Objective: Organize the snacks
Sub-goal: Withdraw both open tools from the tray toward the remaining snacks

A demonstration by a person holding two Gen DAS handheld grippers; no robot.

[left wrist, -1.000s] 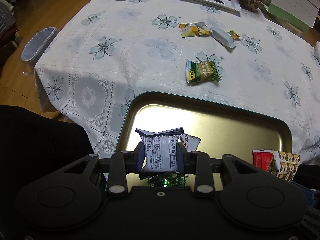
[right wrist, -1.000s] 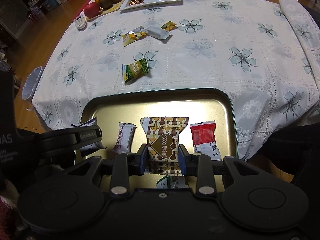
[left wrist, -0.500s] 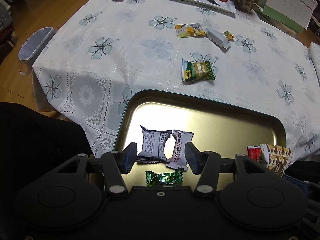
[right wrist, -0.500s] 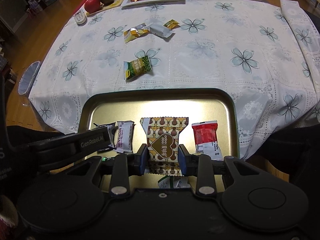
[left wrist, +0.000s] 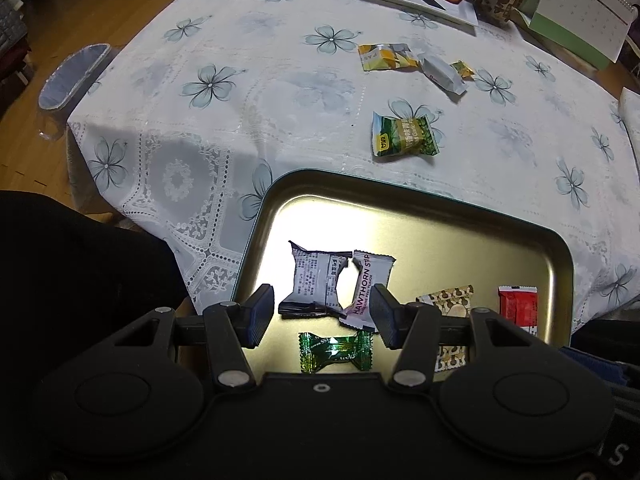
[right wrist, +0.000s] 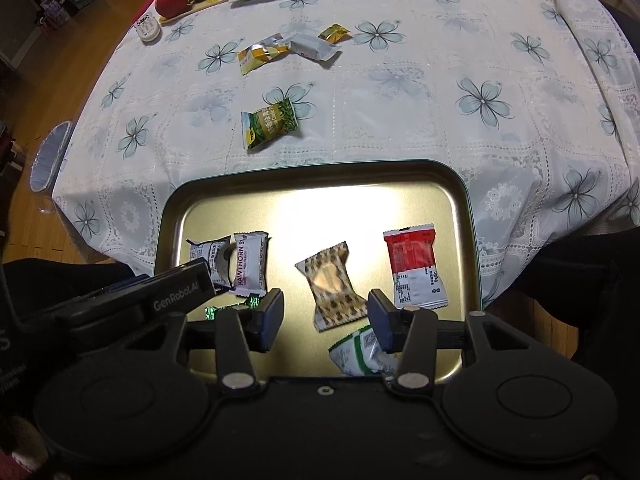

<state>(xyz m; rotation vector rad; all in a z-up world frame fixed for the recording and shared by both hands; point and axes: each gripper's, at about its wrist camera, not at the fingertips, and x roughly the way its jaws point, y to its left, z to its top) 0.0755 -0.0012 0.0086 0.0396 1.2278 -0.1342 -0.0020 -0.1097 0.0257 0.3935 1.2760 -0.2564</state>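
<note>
Left gripper [left wrist: 324, 316]: jaws spread wide, nothing pinched, hovering over the tray's near left part.
Grey packet [left wrist: 314, 284]: lying flat in the tray, free between the left gripper's fingers, touching neither pad.
Hawthorn packet [left wrist: 366, 288]: white, just right of the grey packet, edges meeting; its lower end sits right by the right finger.
Green candy [left wrist: 335, 350]: twist-wrapped, nearest in the tray, below those 2 packets.
Right gripper [right wrist: 324, 316]: jaws opening right now, with the brown patterned packet between them but clear of both pads.
Brown patterned packet [right wrist: 332, 286]: down flat on the tray floor, tilted, mid-tray.
Red packet [right wrist: 414, 266]: flat in the tray, right of the brown one, well apart from it.
White-green packet [right wrist: 358, 354]: near edge of the tray, partly under the right finger.
Tray [right wrist: 320, 174]: gold metal, at the near edge of the table, 6 snacks in it.
Table [right wrist: 400, 112]: floral cloth; 4 snacks on it beyond the tray.
Green leafy packet [right wrist: 269, 123]: just beyond the tray's far rim.
Yellow packet [right wrist: 258, 55], white packet [right wrist: 314, 48], small gold candy [right wrist: 334, 33]: clustered farther out.
</note>
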